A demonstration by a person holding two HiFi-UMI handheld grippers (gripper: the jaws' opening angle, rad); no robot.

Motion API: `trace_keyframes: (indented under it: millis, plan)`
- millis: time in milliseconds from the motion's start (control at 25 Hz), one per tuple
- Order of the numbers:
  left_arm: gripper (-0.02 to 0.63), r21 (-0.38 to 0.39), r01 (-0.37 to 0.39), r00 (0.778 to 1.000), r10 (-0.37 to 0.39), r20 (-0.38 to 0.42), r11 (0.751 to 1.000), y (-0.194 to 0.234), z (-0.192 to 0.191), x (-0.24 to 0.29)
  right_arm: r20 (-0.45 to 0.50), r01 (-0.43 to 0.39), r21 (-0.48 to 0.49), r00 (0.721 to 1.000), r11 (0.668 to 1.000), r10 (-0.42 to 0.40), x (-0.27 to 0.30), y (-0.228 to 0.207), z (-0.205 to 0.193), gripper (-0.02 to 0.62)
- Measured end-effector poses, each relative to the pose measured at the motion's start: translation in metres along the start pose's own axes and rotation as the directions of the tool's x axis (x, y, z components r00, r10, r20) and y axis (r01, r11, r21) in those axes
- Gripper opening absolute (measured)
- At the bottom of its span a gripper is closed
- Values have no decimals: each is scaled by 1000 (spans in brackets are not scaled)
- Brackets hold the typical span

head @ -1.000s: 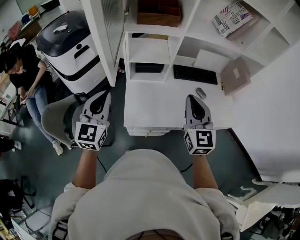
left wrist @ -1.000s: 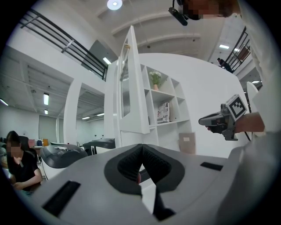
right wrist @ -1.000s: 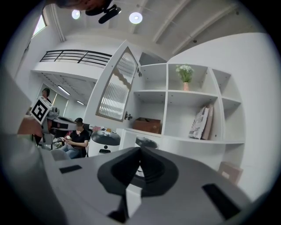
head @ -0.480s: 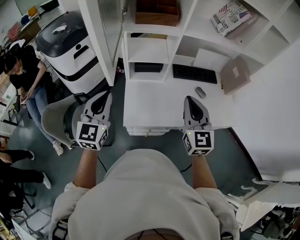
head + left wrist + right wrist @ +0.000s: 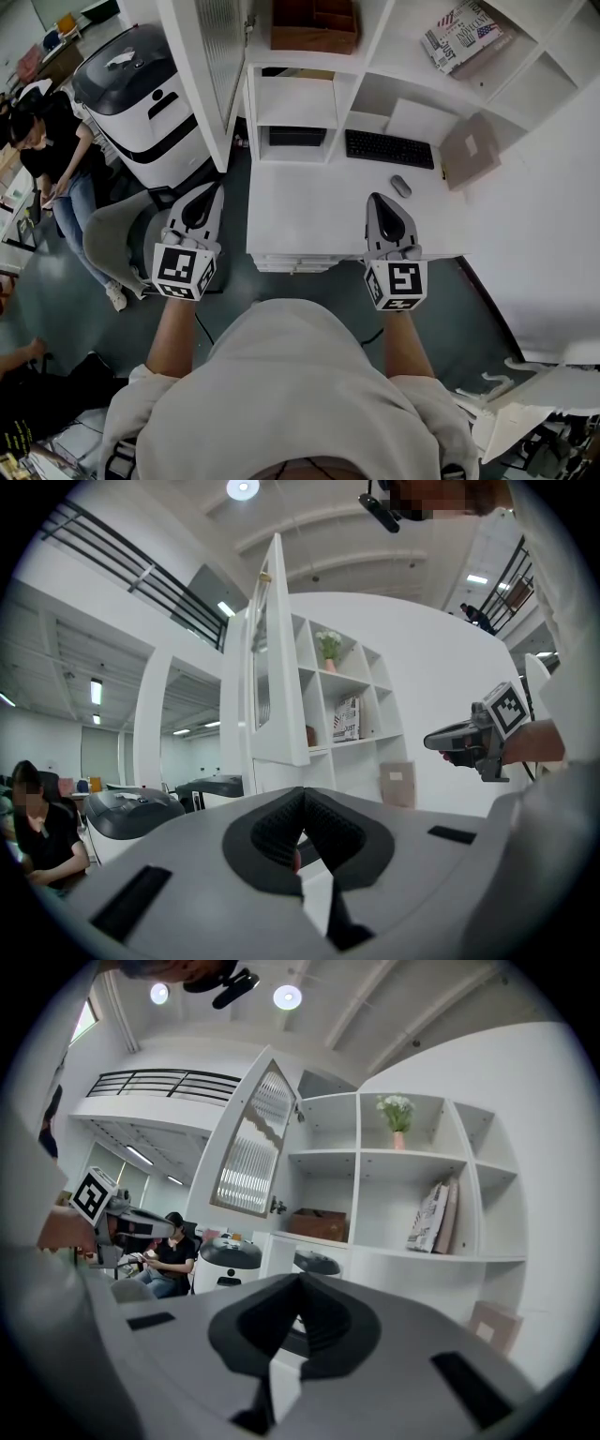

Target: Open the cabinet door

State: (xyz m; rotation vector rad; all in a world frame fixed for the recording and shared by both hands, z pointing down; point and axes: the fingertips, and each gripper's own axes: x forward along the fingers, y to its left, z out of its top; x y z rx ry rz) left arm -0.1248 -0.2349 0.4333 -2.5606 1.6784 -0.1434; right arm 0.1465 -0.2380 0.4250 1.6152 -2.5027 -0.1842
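The white cabinet door [image 5: 209, 73] with its ribbed glass pane stands swung out to the left of the shelf unit; it also shows as the door [image 5: 273, 663] and the door [image 5: 251, 1140] in the two gripper views. My left gripper [image 5: 202, 194] is held level to the left of the desk, below the door and apart from it, shut with nothing between its pads [image 5: 298, 829]. My right gripper [image 5: 382, 201] hangs over the desk's front edge, shut and empty too, as seen at its pads [image 5: 302, 1305].
On the white desk [image 5: 309, 211] lie a keyboard [image 5: 389, 148], a mouse [image 5: 401, 186] and a cardboard box [image 5: 472, 150]. A brown box [image 5: 315, 25] and a book [image 5: 466, 36] sit on shelves. At left are a white-and-black machine [image 5: 141, 94], a grey chair [image 5: 111, 239] and a seated person [image 5: 54, 155].
Both grippers have kept still. Only a bystander at the lower left edge of the head view has shifted.
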Motion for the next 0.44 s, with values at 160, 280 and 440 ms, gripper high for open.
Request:
trace_keyframes:
  millis: [160, 280, 440]
  plan:
    - [-3, 0, -1, 1000, 1, -1, 1000, 0, 0, -1, 0, -5, 1, 1000, 1000, 5, 0, 1, -1, 2]
    - [-3, 1, -4, 1000, 4, -2, 1000, 0, -1, -1, 0, -7, 2, 1000, 1000, 7, -1, 1, -1, 2]
    - [-3, -1, -7, 1000, 7, -3, 1000, -1, -1, -3, -1, -11, 2, 1000, 1000, 11, -2, 2, -1, 2]
